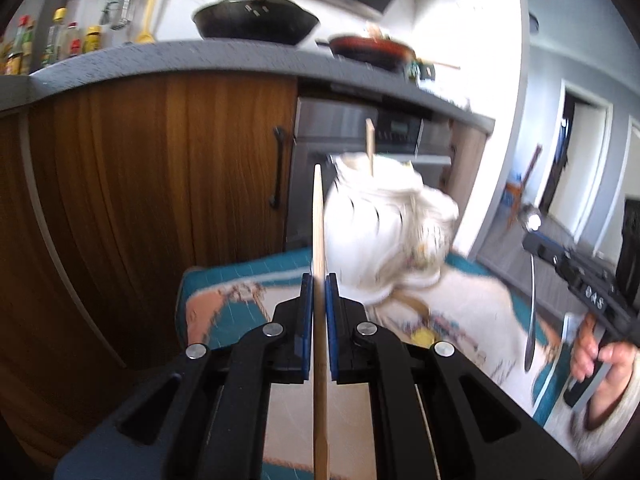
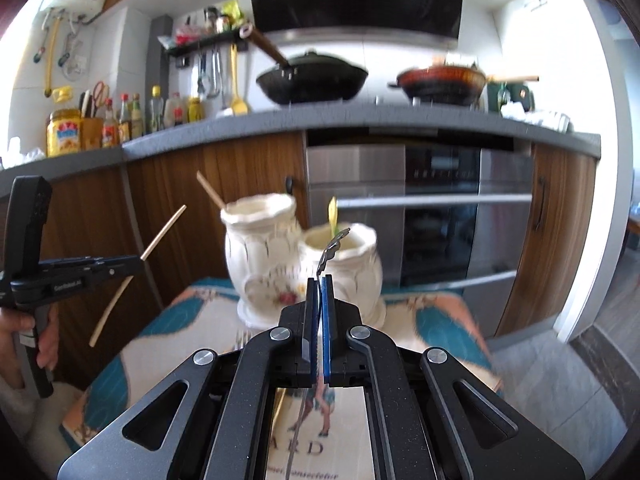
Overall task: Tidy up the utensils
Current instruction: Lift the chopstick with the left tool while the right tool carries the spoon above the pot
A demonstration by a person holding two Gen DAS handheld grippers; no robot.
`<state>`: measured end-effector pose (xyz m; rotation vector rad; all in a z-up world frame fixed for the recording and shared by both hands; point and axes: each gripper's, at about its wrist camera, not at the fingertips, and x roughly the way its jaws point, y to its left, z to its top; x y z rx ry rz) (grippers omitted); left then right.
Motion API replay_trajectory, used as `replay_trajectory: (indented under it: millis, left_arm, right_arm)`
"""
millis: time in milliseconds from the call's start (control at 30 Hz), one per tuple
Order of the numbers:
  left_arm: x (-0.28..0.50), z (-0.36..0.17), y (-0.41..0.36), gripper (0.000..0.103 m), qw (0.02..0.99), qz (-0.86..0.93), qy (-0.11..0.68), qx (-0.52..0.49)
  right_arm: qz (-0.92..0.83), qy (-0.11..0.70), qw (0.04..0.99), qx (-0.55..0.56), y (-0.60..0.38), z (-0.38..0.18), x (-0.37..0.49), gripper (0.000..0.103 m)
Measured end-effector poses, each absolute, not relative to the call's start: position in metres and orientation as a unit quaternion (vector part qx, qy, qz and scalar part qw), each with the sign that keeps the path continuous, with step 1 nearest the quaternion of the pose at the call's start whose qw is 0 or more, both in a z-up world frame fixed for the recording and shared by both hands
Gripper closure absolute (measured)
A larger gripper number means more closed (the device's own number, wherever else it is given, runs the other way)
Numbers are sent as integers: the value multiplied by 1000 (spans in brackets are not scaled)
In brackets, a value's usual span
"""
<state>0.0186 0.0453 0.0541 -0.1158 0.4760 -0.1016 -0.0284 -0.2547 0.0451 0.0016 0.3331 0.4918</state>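
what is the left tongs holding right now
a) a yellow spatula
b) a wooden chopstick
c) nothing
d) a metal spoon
b: the left tongs are shut on a wooden chopstick that sticks out past their blue pads; the metal spoon is in the right tongs.

Glossy ceramic holder (image 2: 304, 264), wooden chopstick (image 1: 319, 240)
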Motion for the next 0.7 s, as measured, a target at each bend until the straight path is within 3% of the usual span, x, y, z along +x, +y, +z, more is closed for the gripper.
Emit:
replay_trajectory:
  millis: [700]
  left_arm:
    - [139, 132, 60, 97, 984, -79, 81, -140]
  right_arm:
    - [198, 81, 974, 71, -244, 114, 83, 100]
